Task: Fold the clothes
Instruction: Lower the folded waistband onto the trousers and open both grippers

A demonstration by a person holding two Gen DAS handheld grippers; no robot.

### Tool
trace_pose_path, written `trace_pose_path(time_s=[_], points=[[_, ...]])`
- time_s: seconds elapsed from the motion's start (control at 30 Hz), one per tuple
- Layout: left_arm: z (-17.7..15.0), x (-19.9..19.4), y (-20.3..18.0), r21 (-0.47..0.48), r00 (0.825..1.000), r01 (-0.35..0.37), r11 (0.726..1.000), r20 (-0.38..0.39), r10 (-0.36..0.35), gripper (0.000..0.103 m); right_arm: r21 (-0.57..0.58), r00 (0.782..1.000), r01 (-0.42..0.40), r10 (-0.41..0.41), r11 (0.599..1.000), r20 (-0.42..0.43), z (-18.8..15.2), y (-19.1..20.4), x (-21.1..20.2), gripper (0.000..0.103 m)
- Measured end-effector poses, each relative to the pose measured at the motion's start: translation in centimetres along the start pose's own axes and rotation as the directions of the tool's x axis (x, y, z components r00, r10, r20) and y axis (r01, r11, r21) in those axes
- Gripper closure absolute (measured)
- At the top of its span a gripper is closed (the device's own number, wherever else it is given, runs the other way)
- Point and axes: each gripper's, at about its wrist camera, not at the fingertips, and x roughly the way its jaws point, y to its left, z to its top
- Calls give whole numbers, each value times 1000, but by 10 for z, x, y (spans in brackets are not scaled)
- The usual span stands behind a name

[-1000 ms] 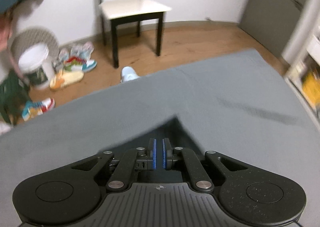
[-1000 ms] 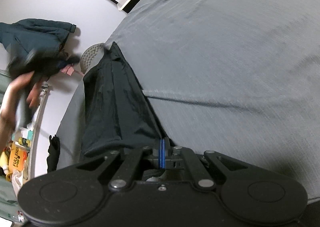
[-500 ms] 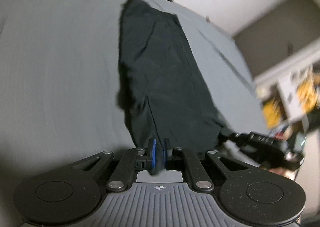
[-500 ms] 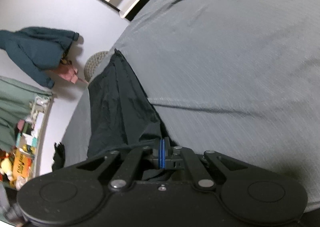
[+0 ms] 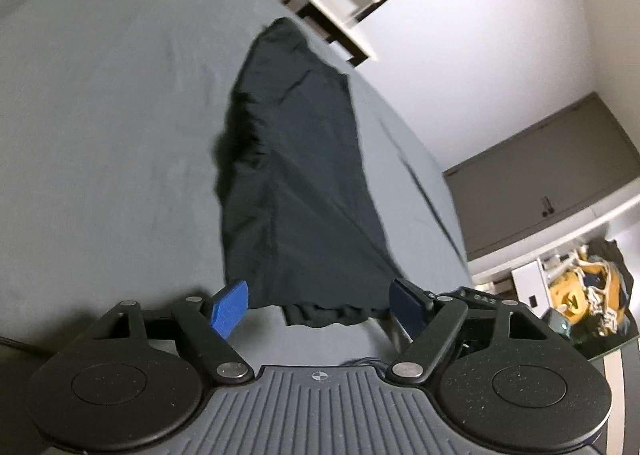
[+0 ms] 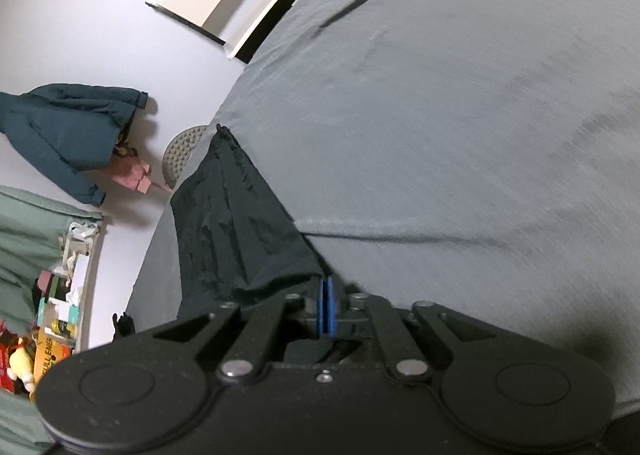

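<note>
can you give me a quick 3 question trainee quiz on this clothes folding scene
1. True or false: the left gripper has its jaws open.
2. What is the right gripper shut on? A) dark garment B) teal jacket C) chair
3. Fill in: the garment lies on a ___ sheet.

Key: 1 true; 2 A; 3 grey.

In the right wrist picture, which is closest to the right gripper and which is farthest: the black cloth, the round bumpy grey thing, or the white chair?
From the right gripper:
1. Black cloth garment, pinched in it.
2. Round bumpy grey disc, beyond the garment's far end.
3. White chair with black frame, farthest, top left.
</note>
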Motion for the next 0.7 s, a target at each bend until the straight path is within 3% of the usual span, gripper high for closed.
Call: trace_pose_path(time_s=[0.07, 0.17, 0.23, 0.4, 0.47, 0.57, 0.63, 0.7], points=[[4, -3, 4, -29, 998, -39, 999, 47, 40, 25, 11, 1000, -7, 7, 1000, 23, 1, -2, -5, 68], [16, 0, 14, -85, 994, -82, 993, 67, 88, 25, -43, 998, -47, 48, 998, 39, -2, 5, -11, 68], [21, 6, 21, -110, 995, -77, 991, 47, 83, 25, -88, 996, -77, 81, 993, 42, -4, 12, -15, 68], [20, 26, 20, -97, 993, -115, 989, -6, 115, 26, -197, 991, -132, 136, 971, 7, -10, 29, -15, 68], [17, 31, 22, -126, 993, -117, 985, -17, 115, 49, -188, 987, -158, 158, 969, -17, -10, 29, -13, 68], [14, 39, 26, -169, 993, -119, 978, -33, 115, 75, -175, 976, -216, 206, 961, -71, -11, 31, -10, 68], [11, 43, 28, -198, 992, -121, 973, -44, 115, 84, -194, 962, -260, 237, 946, -137, -14, 37, -5, 68], [10, 46, 28, -207, 993, -117, 971, -39, 111, 100, -253, 948, -293, 246, 922, -201, -21, 47, -2, 68]])
